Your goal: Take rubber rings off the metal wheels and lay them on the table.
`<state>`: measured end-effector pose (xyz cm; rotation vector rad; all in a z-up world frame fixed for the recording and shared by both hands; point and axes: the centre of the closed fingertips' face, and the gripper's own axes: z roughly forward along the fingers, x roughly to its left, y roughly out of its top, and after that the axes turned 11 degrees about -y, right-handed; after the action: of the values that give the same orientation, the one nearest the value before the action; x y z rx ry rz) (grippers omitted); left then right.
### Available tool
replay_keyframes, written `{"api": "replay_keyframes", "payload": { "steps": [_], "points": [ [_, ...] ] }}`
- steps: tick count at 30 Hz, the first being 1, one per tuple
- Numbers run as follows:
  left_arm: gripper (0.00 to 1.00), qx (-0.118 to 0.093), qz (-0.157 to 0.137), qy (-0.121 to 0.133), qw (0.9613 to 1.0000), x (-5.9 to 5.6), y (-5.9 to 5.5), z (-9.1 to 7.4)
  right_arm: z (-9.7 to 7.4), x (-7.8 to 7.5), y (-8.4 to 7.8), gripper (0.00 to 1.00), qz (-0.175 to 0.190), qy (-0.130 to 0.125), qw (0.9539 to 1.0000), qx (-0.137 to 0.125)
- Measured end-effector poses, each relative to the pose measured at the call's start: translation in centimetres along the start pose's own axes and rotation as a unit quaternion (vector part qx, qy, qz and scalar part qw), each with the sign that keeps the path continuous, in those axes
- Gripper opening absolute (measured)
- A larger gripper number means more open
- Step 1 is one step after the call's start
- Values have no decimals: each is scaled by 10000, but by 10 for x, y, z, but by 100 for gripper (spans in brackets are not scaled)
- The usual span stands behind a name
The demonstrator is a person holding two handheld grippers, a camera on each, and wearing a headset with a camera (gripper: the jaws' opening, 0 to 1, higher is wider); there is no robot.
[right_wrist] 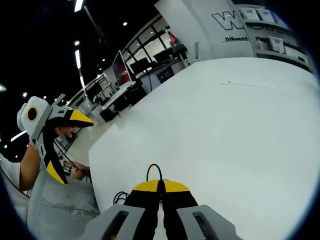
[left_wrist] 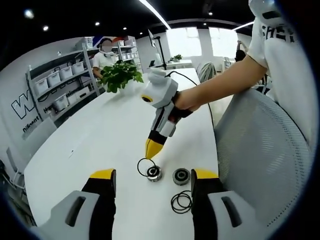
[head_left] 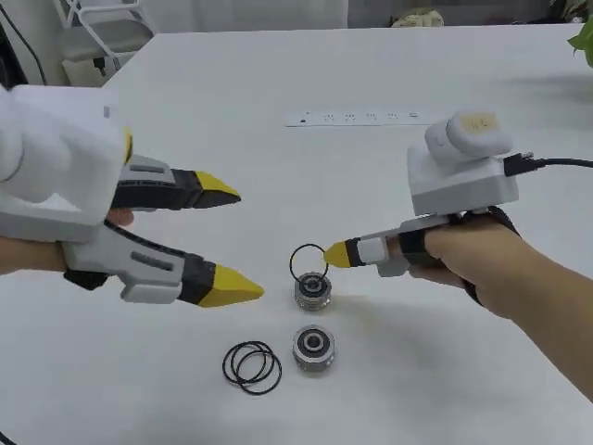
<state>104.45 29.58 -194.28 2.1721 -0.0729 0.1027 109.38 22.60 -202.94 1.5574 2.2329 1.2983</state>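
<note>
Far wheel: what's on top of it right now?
A ring stands upright over the far wheel, pinched by the right gripper. Its bottom edge merges with the wheel's top; whether it is hooked on cannot be seen.

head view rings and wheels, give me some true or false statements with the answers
1. The right gripper is shut on a ring. True.
2. The left gripper holds a wheel. False: its jaws are open and hold nothing.
3. Two wheels stand on the table, a far wheel and a near wheel. True.
4. No rings lie on the table. False: a pile of rings lies just left of the near wheel.
</note>
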Motion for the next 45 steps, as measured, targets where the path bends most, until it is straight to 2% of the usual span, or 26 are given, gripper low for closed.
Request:
{"api": "replay_keyframes", "payload": {
  "steps": [3,7,10,16,22,27,31,34,38,45],
  "points": [
    [64,-56,-12,90,9999,-7,1,-15,-1,5,1,0,-46,43,10000,-9],
    [70,-137,-77,372,9992,-11,1,-35,-1,13,2,0,-121,125,9998,3],
    [71,-192,-153,495,9985,-15,-2,-44,-1,19,3,0,-188,190,9996,16],
    [75,-162,-395,750,9963,-24,-21,-56,-1,35,2,0,-338,377,9987,66],
    [77,-95,-778,825,9935,-38,-45,-55,3,55,-7,0,-618,623,9958,259],
    [78,-166,-1031,830,9911,-49,-59,-50,7,68,-20,0,-968,727,9915,487],
    [78,131,-1226,847,9888,-56,-81,-44,10,77,-33,0,-1127,881,9871,716],
    [78,217,-1333,781,9878,-61,-88,-39,14,78,-43,0,-1302,947,9825,933],
    [77,320,-1354,711,9877,-67,-92,-32,16,83,-52,0,-1443,1049,9778,1098],
    [74,240,-1497,768,9854,-66,-94,-31,18,83,-64,0,-1542,1062,9737,1302]
  ]
}}
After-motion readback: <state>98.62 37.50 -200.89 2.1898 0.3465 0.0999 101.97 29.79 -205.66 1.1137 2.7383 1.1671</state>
